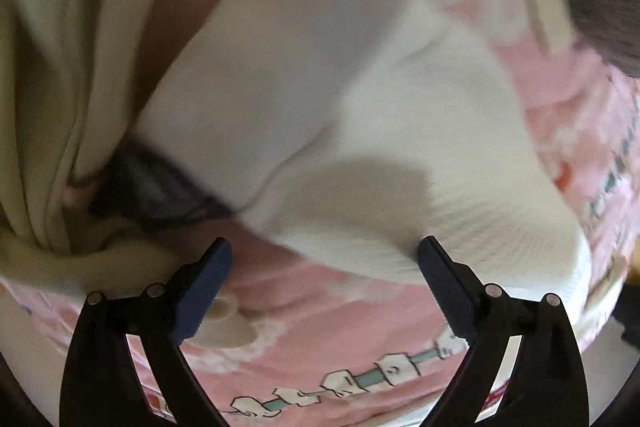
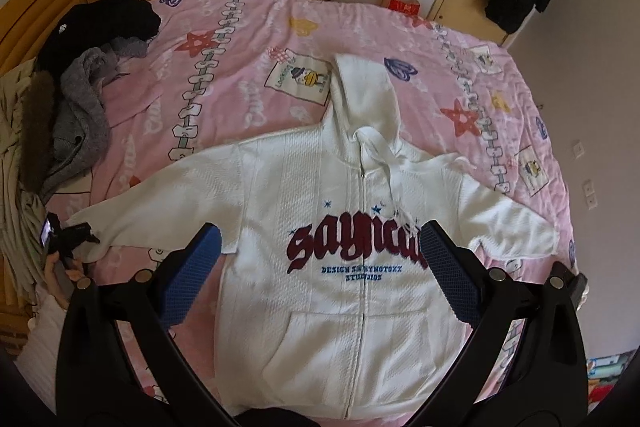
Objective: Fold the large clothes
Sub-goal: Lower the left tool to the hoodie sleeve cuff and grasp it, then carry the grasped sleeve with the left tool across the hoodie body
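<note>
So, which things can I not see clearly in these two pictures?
- Left wrist view: the white hoodie sleeve is motion-blurred; its cuff end cannot be made out.
- Left wrist view: a dark item is half hidden under the sleeve and cream cloth.
- Right wrist view: the hoodie hem is cut off by the bottom edge, and the right gripper covers part of the print.

Your white zip hoodie (image 2: 320, 235) carries dark red lettering above blue print. Your bedspread (image 2: 248, 39) is pink with red stars, purple hearts and white chain stripes. Both grippers' pads (image 2: 192, 275) are blue.
</note>
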### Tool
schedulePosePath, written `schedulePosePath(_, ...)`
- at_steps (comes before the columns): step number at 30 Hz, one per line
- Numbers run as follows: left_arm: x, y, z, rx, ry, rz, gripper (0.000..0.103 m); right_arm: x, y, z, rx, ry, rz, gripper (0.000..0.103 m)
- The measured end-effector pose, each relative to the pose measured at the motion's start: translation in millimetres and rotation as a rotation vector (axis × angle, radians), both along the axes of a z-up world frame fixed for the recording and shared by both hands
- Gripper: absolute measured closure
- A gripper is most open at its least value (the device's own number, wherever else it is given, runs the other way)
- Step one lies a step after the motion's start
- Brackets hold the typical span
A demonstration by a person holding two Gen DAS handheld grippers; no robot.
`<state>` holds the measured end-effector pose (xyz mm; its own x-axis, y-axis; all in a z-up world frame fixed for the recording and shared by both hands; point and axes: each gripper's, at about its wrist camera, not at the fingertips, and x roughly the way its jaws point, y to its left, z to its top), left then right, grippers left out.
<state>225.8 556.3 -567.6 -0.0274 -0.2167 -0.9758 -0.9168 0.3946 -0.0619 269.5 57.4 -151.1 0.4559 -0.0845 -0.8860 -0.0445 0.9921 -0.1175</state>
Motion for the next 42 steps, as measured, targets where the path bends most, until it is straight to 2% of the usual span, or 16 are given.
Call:
schedulePosePath(4, 3.2, 4.6, -17.2, 0.023, 0.011, -0.030, 0.008, -4.2, -0.5, -7.4, -0.006, 0.016, -0.002, 0.006)
schedulePosePath(7, 8.1, 11.9, -18.6, 0.019, 0.002, 0.020, 0.011, -8.2, -0.4, -13.4, -0.028, 0.026, 0.004, 0.006)
schedulePosePath(9, 12.9, 13.6, -16.6, 0.013, 0.009, 0.055, 0.020, -9.2, -1.0, -17.9, -0.028, 0.040, 0.002, 0.006)
schedulePosePath(12, 24.2, 4.8, -4.8, 0.056, 0.045, 0.002, 0.042, -8.1, -1.6, -21.9, -0.017, 0.050, -0.007, 0.006)
schedulePosePath(14, 32.6, -4.3, 1.9, 0.078, 0.039, -0.054, 0.067, -5.6, -1.9, -23.2, -0.004, 0.053, -0.009, 0.006)
schedulePosePath(16, 42.4, -10.3, 2.5, 0.074, 0.042, -0.105, 0.074, -2.4, 1.1, -24.2, 0.003, 0.054, -0.002, 0.006)
schedulePosePath(19, 46.1, -13.7, 6.9, 0.068, 0.042, -0.091, 0.085, 0.5, 5.6, -23.2, 0.010, 0.045, 0.012, 0.006)
schedulePosePath(20, 47.6, -8.6, 18.1, 0.084, 0.044, -0.106, 0.088, 0.8, 6.8, -23.0, 0.017, 0.045, 0.014, 0.006)
schedulePosePath(23, 62.5, -32.0, 59.3, 0.255, 0.052, -0.240, 0.090, -0.1, 5.4, -24.6, 0.030, 0.048, 0.022, 0.006)
schedulePosePath(26, 78.8, -68.9, 105.4, 0.385, -0.002, -0.319, 0.091, -0.9, 3.4, -27.9, 0.035, 0.051, 0.018, 0.006)
schedulePosePath(28, 89.1, -93.4, 133.4, 0.432, -0.055, -0.344, 0.091, -0.8, -2.2, -33.2, 0.042, 0.051, 0.019, 0.006)
schedulePosePath(32, 89.8, -135.6, 214.6, 0.509, -0.195, -0.402, 0.091, 2.0, -30.1, -52.4, 0.042, 0.042, -0.011, 0.006)
schedulePosePath(33, 93.3, -127.0, 222.5, 0.527, -0.220, -0.421, 0.091, 2.3, -41.8, -58.5, 0.053, 0.043, -0.030, 0.006)
schedulePosePath(34, 98.5, -150.5, 244.3, 0.555, -0.269, -0.453, 0.091, 2.2, -51.8, -62.8, 0.062, 0.042, -0.045, 0.006)
schedulePosePath(36, 119.8, -191.7, 255.4, 0.586, -0.338, -0.510, 0.091, 0.3, -79.9, -74.2, 0.074, 0.038, -0.089, 0.006)
schedulePosePath(42, 157.8, -341.6, 315.5, 0.584, -0.517, -0.678, 0.091, -1.6, -175.4, -116.6, 0.071, 0.030, -0.193, 0.006)
